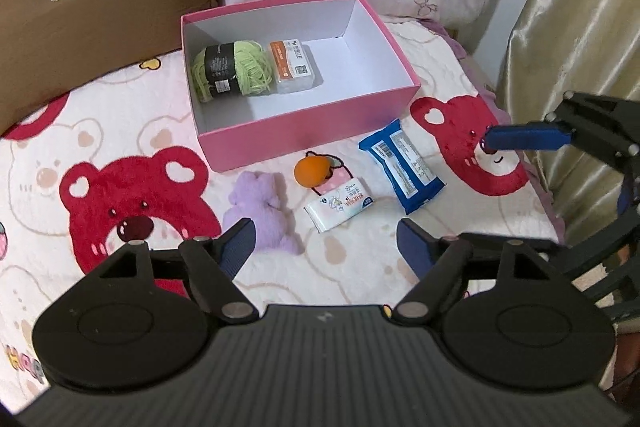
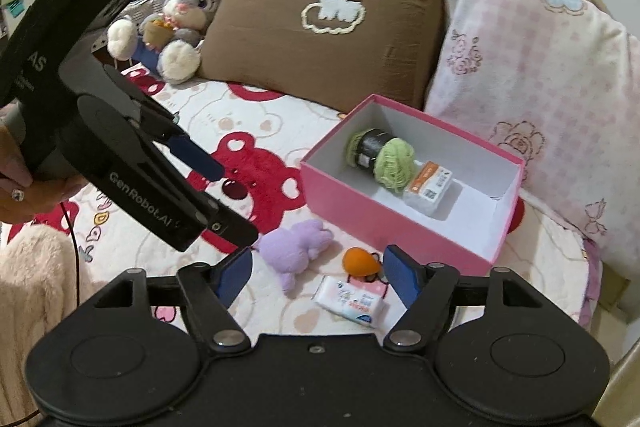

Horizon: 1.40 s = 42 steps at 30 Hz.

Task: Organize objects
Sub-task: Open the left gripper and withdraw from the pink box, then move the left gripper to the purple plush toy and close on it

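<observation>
Bedding with red bears (image 1: 132, 195) fills the left of the left wrist view, and a brown pillow (image 1: 100, 11) leans in the upper left corner. Right of it, at upper centre, we see the pink box (image 1: 304, 131), open, with green yarn (image 1: 230, 71) on its left side and a clear orange-labelled packet (image 1: 294, 67) touching the yarn's right; the rest of the box floor is bare. Below the box, on the blanket, lie a purple plush (image 1: 260, 211), then an orange ball (image 1: 312, 169), a white tissue pack (image 1: 340, 205) just below the ball, and a blue pack (image 1: 402, 165) further right. Our left gripper (image 1: 326, 247) sits at lower centre, fingers spread, nothing between them, the plush just past its left finger (image 1: 240, 247). At the right edge the right gripper's blue finger (image 1: 524, 137) pokes in above the blanket.

From the right wrist view, a hand (image 2: 24, 183) at the left edge holds the left gripper (image 2: 224, 195), which is angled down toward the plush (image 2: 294, 251). A grey rabbit toy (image 2: 180, 23) sits at upper left beside the pillow (image 2: 320, 35). Our right gripper (image 2: 318, 275) at lower centre is also spread and empty; between its fingers we see the ball (image 2: 360, 263) and tissue pack (image 2: 352, 301). The box (image 2: 400, 223) stands at centre right with the yarn (image 2: 384, 155) and packet (image 2: 430, 189) inside.
</observation>
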Each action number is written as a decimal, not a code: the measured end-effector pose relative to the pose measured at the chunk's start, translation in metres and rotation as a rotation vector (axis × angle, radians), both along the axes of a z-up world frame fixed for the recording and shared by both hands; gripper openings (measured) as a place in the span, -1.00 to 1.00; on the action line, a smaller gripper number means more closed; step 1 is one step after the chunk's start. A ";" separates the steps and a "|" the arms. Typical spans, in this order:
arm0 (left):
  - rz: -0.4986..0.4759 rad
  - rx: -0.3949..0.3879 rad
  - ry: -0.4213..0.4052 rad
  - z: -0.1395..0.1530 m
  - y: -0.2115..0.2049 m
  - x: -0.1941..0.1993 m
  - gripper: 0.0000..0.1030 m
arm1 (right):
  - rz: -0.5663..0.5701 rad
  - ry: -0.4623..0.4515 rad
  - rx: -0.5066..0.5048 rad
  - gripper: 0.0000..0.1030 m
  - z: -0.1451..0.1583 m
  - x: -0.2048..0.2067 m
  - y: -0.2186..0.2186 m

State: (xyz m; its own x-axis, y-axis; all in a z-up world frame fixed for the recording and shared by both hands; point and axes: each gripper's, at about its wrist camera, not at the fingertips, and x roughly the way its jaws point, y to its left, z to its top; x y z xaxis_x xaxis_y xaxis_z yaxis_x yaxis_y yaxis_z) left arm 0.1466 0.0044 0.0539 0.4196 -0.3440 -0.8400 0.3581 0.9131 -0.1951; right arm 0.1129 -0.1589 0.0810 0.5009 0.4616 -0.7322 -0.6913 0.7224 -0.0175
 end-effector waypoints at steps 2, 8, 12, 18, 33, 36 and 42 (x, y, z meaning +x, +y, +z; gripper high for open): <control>0.012 -0.029 0.013 -0.005 0.005 -0.003 0.52 | 0.015 0.006 -0.007 0.57 -0.007 -0.003 0.005; 0.072 -0.069 0.021 -0.027 0.018 -0.009 0.57 | 0.053 0.012 -0.007 0.68 -0.033 -0.007 0.018; 0.107 -0.087 0.015 -0.045 0.022 -0.008 0.57 | 0.076 0.019 0.018 0.68 -0.049 -0.005 0.025; 0.178 -0.110 -0.030 -0.071 0.028 -0.004 0.73 | 0.133 -0.032 -0.003 0.68 -0.077 -0.001 0.040; 0.320 -0.176 0.060 -0.152 0.047 0.018 0.81 | 0.165 0.020 -0.037 0.68 -0.156 0.036 0.075; 0.338 -0.174 0.074 -0.164 0.044 0.023 0.79 | 0.182 0.020 -0.050 0.68 -0.176 0.044 0.078; 0.395 -0.188 0.101 -0.187 0.035 0.032 0.76 | 0.086 0.031 0.026 0.68 -0.208 0.062 0.066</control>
State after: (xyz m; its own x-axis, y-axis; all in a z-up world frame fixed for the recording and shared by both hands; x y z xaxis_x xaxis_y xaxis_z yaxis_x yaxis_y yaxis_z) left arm 0.1791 0.0391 -0.1326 0.4684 -0.3245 -0.8218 -0.0400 0.9213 -0.3867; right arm 0.1748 -0.0925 -0.1274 0.4360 0.5206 -0.7341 -0.7507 0.6602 0.0224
